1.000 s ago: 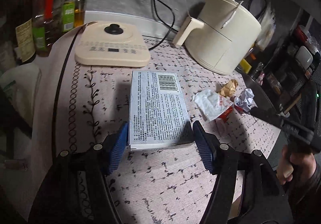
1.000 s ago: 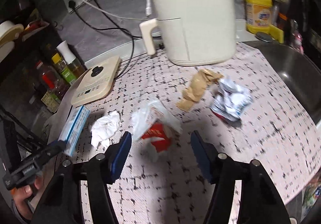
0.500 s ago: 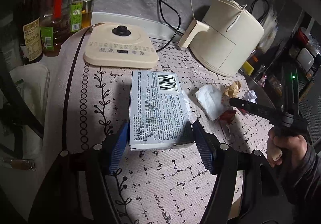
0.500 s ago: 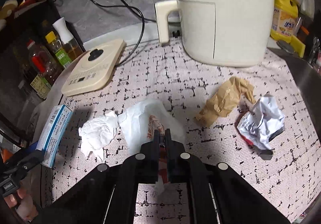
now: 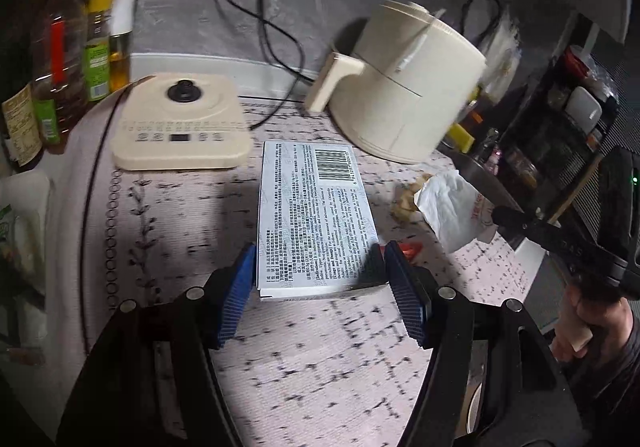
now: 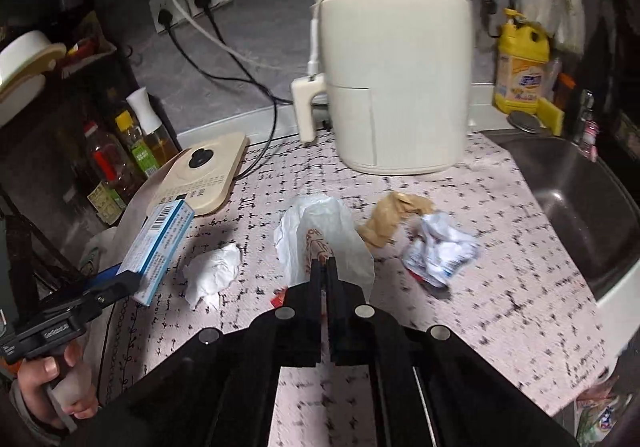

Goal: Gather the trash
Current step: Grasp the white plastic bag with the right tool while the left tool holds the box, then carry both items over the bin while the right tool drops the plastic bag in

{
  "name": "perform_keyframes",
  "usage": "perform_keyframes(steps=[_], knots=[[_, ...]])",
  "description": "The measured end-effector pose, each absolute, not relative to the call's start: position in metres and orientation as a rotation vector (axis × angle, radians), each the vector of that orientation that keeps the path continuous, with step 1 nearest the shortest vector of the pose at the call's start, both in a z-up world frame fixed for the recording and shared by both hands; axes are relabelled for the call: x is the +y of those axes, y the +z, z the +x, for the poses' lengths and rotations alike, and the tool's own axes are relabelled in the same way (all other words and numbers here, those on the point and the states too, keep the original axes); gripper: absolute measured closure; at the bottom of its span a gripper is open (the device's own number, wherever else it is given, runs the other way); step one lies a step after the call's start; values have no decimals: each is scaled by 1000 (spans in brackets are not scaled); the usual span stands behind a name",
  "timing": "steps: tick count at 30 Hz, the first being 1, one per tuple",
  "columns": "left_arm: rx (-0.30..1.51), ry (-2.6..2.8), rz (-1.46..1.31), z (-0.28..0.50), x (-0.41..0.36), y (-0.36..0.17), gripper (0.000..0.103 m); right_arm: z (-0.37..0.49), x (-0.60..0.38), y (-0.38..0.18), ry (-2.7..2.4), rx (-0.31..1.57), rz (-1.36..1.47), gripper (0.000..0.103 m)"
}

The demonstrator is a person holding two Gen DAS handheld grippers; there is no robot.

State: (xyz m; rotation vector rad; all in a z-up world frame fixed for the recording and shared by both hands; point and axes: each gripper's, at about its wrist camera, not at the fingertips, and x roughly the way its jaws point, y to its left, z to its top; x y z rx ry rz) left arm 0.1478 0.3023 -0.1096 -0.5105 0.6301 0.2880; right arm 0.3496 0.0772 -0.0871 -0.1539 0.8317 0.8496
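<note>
The right gripper [image 6: 325, 267] is pinched fully together on the thin wrapper [image 6: 320, 235], which hangs from its tips just clear of the mat [image 6: 500, 279]. It has only a corner, I'd say, so the flimsy plastic could slide out or tear if the hand swings quickly. A red scrap [image 6: 279, 297] lies under the tips and may get left behind.

The left gripper [image 5: 318, 279] stands fairly wide, its blue pads [image 5: 236, 297] clamped on the near end of the box [image 5: 312, 215]. The box sticks out far ahead of the pads and is lifted off the mat in the right view; held by one end like that, it could pivot downward or slip if the squeeze eases.

Just ahead of the right gripper lie a white tissue [image 6: 214, 273], a brown paper wad [image 6: 394, 217] and a crumpled foil pack [image 6: 440, 251], all untouched. They sit close together, so a careless reach could nudge one toward the sink [image 6: 580, 207] on the far right.

Farther off stands the fryer [image 6: 400, 79], with the cooker base [image 6: 200, 177] to the left.

No bin shows in either view, so I cannot tell where the trash goes. The wrapper's print is too blurred to read.
</note>
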Motion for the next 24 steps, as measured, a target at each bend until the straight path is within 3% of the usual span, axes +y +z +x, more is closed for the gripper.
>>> perform_keyframes(steps=[24], knots=[[750, -221, -337, 263, 64, -109, 38, 319, -240, -95, 329, 860, 110, 100]])
